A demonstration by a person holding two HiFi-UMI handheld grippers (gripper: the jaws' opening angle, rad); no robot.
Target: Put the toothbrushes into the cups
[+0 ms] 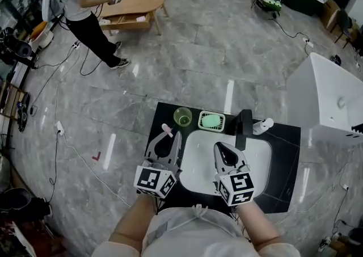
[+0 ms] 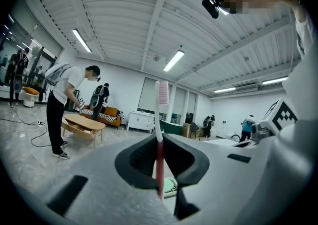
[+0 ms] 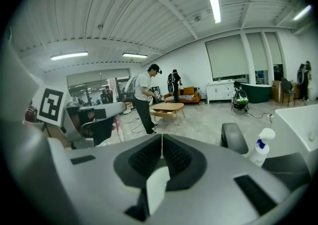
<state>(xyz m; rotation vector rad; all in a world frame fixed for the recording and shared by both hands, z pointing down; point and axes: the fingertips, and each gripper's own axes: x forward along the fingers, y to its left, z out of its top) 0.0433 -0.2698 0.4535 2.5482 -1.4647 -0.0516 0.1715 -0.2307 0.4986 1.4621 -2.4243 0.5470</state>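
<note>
Left gripper (image 2: 160, 138) clamped on pink toothbrush (image 2: 159, 162) (handle pinched): long axis upright, bristle head on top.

Left gripper (image 1: 174, 137) holds toothbrush (image 1: 167, 131) near green cup (image 1: 182, 116).

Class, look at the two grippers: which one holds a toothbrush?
The left gripper: its jaws clamp a pink toothbrush standing upright. The right gripper has its jaws together, empty.

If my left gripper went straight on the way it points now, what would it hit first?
Probably the green cup, nearly straight ahead on the counter in the head view. But the left gripper, shut on the pink toothbrush, looks level over the counter, so it may pass above.
</note>
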